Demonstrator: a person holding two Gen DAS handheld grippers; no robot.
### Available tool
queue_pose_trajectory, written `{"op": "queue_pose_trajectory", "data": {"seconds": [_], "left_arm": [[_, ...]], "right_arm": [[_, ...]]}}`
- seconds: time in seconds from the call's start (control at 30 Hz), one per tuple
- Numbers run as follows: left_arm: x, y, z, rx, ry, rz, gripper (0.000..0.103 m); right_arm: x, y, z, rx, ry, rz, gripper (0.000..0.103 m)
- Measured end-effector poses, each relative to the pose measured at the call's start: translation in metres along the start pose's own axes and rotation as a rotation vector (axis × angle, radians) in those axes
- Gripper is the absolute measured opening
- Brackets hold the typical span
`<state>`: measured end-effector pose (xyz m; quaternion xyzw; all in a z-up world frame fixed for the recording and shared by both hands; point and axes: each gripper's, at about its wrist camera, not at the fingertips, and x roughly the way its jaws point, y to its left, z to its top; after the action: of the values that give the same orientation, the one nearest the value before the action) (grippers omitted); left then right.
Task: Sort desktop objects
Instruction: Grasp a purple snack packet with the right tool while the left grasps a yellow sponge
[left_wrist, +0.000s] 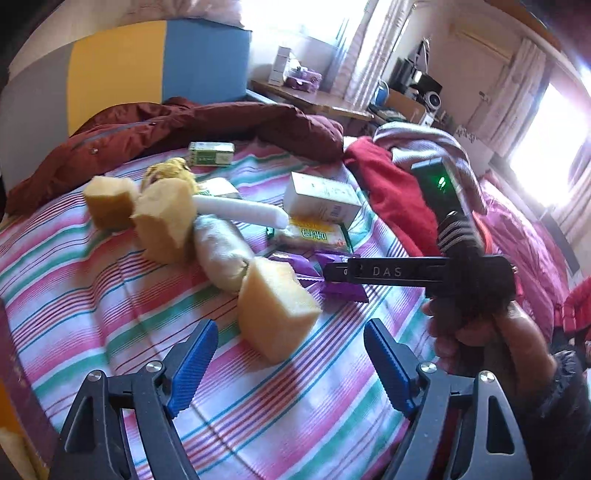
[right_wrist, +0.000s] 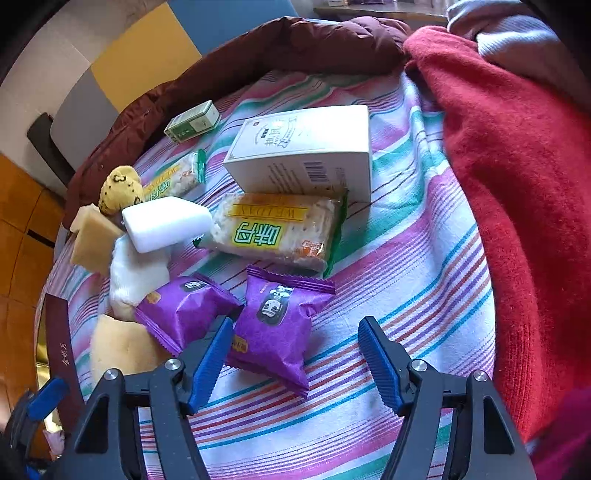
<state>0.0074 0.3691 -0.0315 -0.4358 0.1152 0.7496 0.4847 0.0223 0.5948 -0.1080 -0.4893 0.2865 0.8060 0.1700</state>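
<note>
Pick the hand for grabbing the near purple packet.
Right. The right gripper is open just over the near purple packet, one pad by its edge. The left gripper faces a sponge block instead.

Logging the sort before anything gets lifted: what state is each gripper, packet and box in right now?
Left gripper: open, empty.
Right gripper: open, straddling a packet's corner, not gripping.
Two purple foil snack packets: sealed, lying flat, side by side.
Clear rice-cracker packet with green lettering: sealed, flat.
White cardboard box: closed, on its side.
Small green box: closed.
</note>
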Motion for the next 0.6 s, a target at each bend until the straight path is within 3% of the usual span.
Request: {"op": "queue_pose_trajectory", "data": {"seconds": [0.2,0.27,0.47,0.57,0.6], "left_arm": [[0.028,-0.001,0.003,0.031,0.035,0.017,0.083],[0.034,0.0,0.004,0.031,0.042,0.027,0.083],[0.053,0.006,0.007,0.008,0.057,0.05,0.082],[0.057,0.009,0.006,-0.006,0.047,0.062,0.078],[0.059,0.012,0.006,-0.012,0.053,0.055,0.069]], "right_arm": [[0.0,0.002,-0.002,-0.033,0.0,-0.031,0.045],[0.0,0.001,-0.002,-0.038,0.0,-0.038,0.045],[0.001,-0.001,-0.001,-0.031,0.003,-0.025,0.049],[0.0,-0.002,0.002,-0.018,-0.013,-0.032,0.065],[-0.001,-0.002,0.003,-0.016,-0.02,-0.039,0.067]]}}
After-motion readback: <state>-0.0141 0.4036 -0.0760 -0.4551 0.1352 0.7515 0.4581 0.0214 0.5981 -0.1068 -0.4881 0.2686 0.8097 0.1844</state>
